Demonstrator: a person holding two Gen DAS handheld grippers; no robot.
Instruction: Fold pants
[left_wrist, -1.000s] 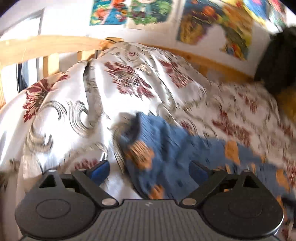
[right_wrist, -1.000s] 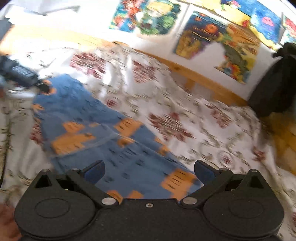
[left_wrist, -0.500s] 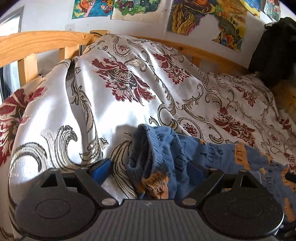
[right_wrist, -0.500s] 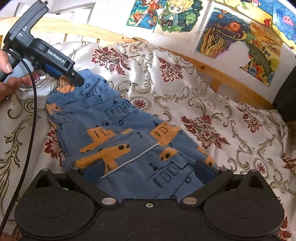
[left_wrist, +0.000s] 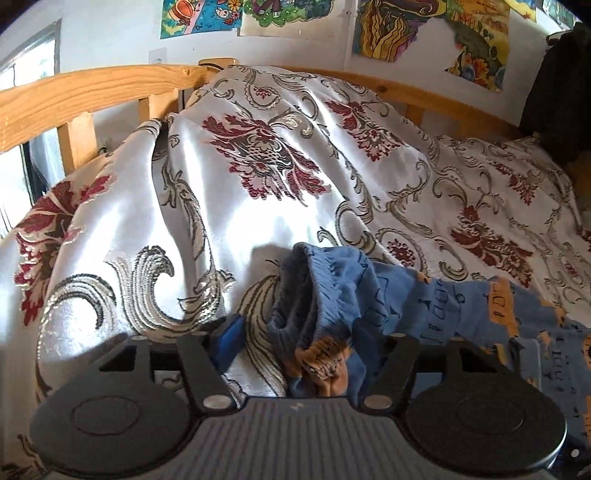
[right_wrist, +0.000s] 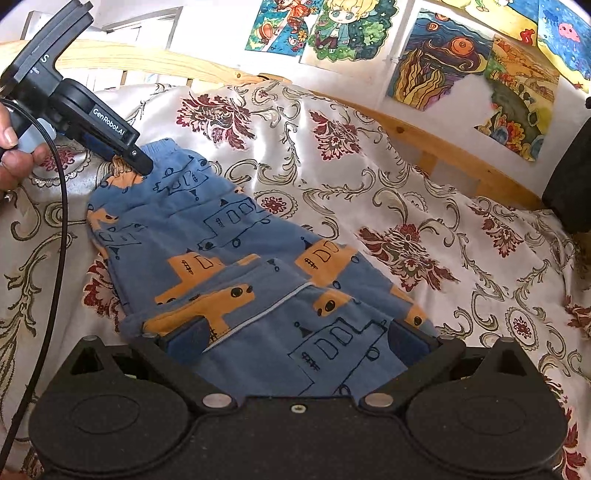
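Note:
Blue pants (right_wrist: 229, 236) with orange vehicle prints lie flat on the bedspread, waistband at the far left and legs toward me. In the left wrist view the bunched waistband (left_wrist: 325, 280) sits between the fingers of my left gripper (left_wrist: 299, 343), which is open; bedspread shows between the left finger and the cloth. From the right wrist view, the left gripper (right_wrist: 142, 164) has its tip at the waistband corner. My right gripper (right_wrist: 295, 336) is wide open low over the leg ends, with the cloth between and under its fingers.
A white floral bedspread (right_wrist: 406, 184) covers the bed and humps up behind the waistband (left_wrist: 240, 166). A wooden rail (left_wrist: 74, 96) and a wall with posters run along the back. Dark clothing (left_wrist: 554, 92) hangs far right. A hand (right_wrist: 14, 162) and cable (right_wrist: 55, 258) are at left.
Both grippers have moved in closer to the pants. The left gripper's fingers have narrowed a little around the waistband. The right gripper has dropped toward the leg ends.

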